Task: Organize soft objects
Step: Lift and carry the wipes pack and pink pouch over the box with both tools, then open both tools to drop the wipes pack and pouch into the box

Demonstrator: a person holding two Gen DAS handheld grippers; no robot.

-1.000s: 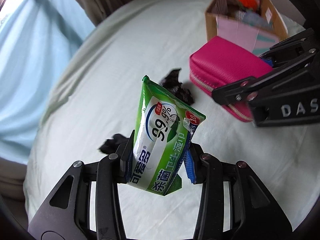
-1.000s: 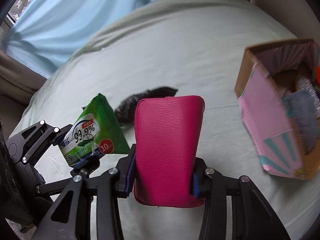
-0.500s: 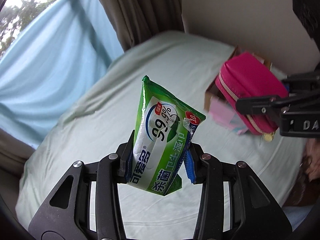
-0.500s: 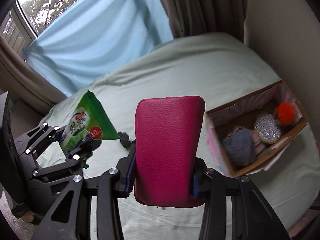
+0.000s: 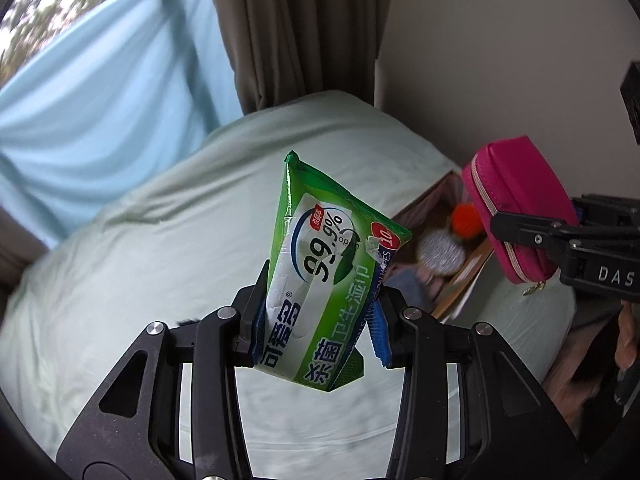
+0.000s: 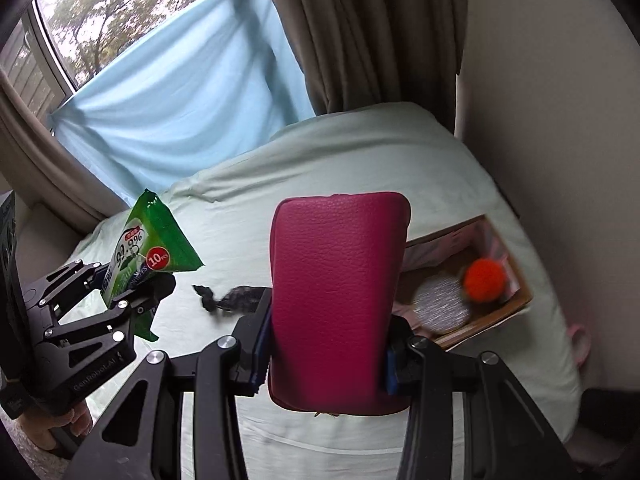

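Note:
My left gripper (image 5: 318,320) is shut on a green wet-wipes pack (image 5: 324,272) and holds it upright, high above the pale green bed (image 5: 152,264). The pack also shows in the right wrist view (image 6: 148,248). My right gripper (image 6: 326,360) is shut on a magenta zip pouch (image 6: 340,300), held up near the cardboard box (image 6: 500,316). The pouch shows at the right of the left wrist view (image 5: 516,204), over the box (image 5: 460,276). The box holds an orange pompom (image 6: 484,280), a silver-grey round pad (image 6: 440,304) and other soft things.
A crumpled black cloth (image 6: 236,298) lies on the bed between the grippers. A blue sheet (image 6: 180,92) and brown curtain (image 6: 360,28) hang at the far side. A wall (image 6: 540,100) borders the bed at the right.
Both grippers have risen well above the bed with their loads still held. The views tilted up, and the box interior now shows beside the pouch.

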